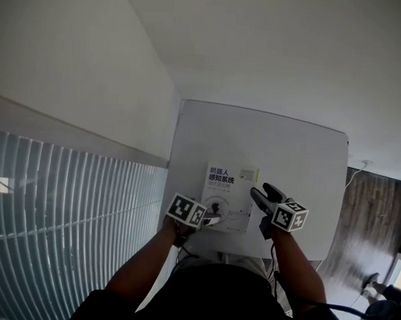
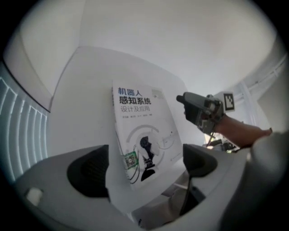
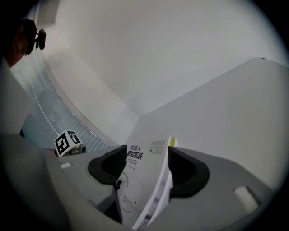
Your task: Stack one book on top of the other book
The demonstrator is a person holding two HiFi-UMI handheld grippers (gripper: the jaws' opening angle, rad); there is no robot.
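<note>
A white book with a robot-head drawing (image 1: 227,193) lies on the white table (image 1: 286,152), near its front edge. A yellow-green strip of a second book (image 1: 256,172) shows under its far right corner. My left gripper (image 1: 211,219) stands wide open at the book's near left corner. In the left gripper view the cover (image 2: 142,131) lies between the two dark pads (image 2: 88,171), which stand clear of it. My right gripper (image 1: 265,192) is at the book's right edge. In the right gripper view that edge (image 3: 156,198) runs between its open jaws, with the yellow strip (image 3: 173,142) beyond.
A window with slatted blinds (image 1: 55,190) runs along the left of the table. Dark wooden floor (image 1: 372,214) with a cable lies to the right. A white wall rises behind the table. The person's body is against the table's front edge.
</note>
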